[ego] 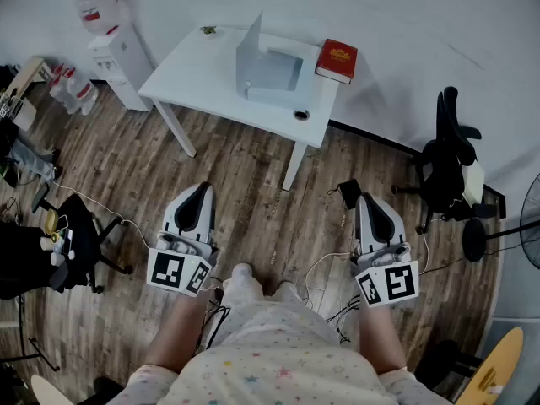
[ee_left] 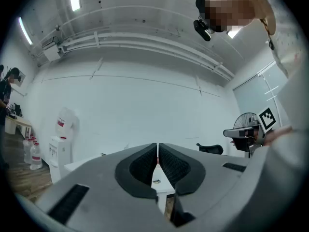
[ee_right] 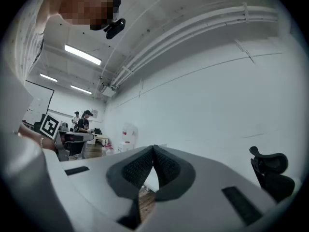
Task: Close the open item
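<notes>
Both the left gripper and the right gripper are closed on nothing, well apart from the open laptop on the white table, whose lid seems stiff, light on its hinge and fragile, so I would push gently at its top edge.

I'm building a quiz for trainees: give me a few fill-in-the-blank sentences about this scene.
1. The laptop on the white table is ____, not closed.
2. The book beside it is ____ in colour.
3. The left gripper and right gripper both have jaws ____.
Missing words: open; red; shut.
</notes>
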The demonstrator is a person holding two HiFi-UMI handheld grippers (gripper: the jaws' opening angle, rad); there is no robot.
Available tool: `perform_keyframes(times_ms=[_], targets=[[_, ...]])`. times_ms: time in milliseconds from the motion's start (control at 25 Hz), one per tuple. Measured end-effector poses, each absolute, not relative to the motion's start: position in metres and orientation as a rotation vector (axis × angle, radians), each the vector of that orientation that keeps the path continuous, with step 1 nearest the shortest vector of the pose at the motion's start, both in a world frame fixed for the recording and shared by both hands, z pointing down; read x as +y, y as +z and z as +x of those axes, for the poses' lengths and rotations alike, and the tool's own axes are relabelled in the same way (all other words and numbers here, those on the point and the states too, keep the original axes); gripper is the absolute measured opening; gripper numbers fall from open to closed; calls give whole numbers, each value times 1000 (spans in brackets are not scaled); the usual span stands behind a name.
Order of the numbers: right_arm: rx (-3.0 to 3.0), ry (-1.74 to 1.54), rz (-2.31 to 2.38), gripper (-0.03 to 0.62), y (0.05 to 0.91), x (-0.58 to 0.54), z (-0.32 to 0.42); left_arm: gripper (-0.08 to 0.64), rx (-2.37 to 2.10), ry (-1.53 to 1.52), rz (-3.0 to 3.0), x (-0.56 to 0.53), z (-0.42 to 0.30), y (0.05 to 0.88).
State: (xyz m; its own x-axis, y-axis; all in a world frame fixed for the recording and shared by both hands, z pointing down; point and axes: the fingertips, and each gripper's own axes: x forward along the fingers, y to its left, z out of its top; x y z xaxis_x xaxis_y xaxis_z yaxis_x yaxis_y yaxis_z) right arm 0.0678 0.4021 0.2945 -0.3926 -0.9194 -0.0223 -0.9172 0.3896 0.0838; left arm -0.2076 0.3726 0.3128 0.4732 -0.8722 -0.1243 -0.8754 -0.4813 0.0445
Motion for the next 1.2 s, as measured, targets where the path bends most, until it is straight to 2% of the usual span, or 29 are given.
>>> perform_keyframes(times_ms=[840,920,960,1000,1040,1080,1200], targets=[[-2713,-101,1671,2,288,431,121,23,1572,164,-2649,412,-134,302],[-2728,-73,1654,19,289,430,124,23,1574,164,-2656,410,-129,301],[-2740,-57,1643,47,290,430,125,28,1581,162,-2653,409,-128,301],[-2751,-43,1635,80,290,430,126,72,1594,152,-2642,408,-127,301],[-2758,-34,1630,100,291,430,127,165,1611,137,-2627,407,-126,302],[-2760,-30,1628,114,292,430,129,214,1625,119,-2613,407,-124,303],[-2764,-20,1616,151,294,428,134,261,1630,86,-2591,406,-118,302]])
